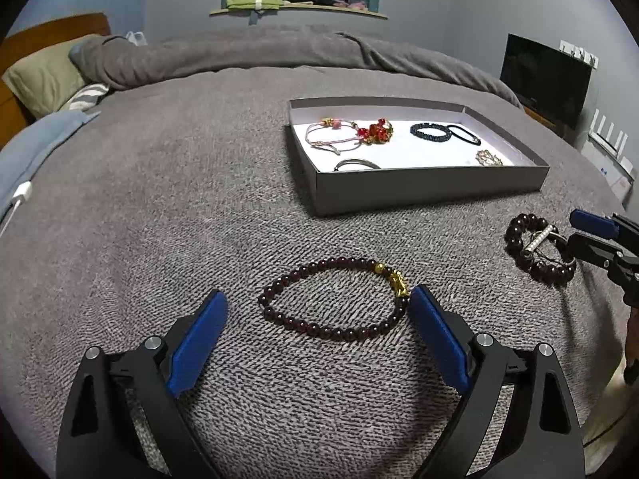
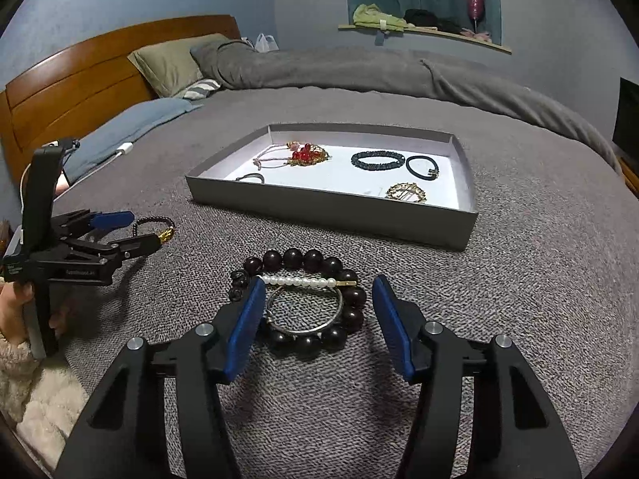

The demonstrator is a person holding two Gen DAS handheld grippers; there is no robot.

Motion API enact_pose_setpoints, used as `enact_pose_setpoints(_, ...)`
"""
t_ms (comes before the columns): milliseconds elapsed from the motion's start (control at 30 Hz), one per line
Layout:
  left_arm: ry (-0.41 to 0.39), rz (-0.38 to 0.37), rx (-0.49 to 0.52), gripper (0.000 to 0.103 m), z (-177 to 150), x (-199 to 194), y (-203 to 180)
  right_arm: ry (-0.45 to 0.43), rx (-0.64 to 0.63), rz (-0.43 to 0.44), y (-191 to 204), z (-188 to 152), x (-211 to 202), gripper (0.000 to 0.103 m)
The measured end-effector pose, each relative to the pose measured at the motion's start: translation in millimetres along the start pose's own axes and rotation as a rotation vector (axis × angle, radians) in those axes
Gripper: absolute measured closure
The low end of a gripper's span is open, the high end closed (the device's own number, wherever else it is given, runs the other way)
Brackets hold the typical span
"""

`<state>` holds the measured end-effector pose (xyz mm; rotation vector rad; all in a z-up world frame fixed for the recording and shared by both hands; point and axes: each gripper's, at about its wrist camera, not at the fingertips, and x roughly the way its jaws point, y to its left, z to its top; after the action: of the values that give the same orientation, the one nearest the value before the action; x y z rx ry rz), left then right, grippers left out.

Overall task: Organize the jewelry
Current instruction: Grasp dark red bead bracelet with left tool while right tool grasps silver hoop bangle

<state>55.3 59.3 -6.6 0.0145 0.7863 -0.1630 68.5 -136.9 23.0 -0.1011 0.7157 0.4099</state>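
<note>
Grey knitted bedding (image 1: 159, 183) covered a wide bed, with a wooden headboard (image 2: 80, 76) at the far left. On the near left, the left claw (image 1: 317, 311) stood wide around a slim dark bead bracelet (image 1: 331, 299) with a gold charm, lying flat on the bedding; its right pad was just beside the charm, not gripping. Farther back, right of centre, a shallow grey box (image 1: 431, 191) held several pieces already. On the near right, the right claw (image 2: 319, 311) stood partly open around a chunky dark bead bracelet (image 2: 311, 303), with a pearl hairpin (image 2: 303, 281) and a thin silver ring (image 2: 305, 309) lying over it; the left pad seemed to touch the beads, the right pad apart. Both bracelets looked light, limp and slippery, likely to sag, so pinching across one strand of beads seemed best. The hairpin could slide off when lifted.
</note>
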Motion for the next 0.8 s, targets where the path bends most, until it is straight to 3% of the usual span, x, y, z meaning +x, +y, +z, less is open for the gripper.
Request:
enact_pose_setpoints(400,0.016,0.007,0.013,0.011,-1,4,-2,0.033,-0.009,0.028,9,12,8,0.047)
enact_pose_setpoints(800,0.016,0.003,0.014,0.011,-1,3,-2,0.077,-0.073,-0.077,21,10,33,0.043)
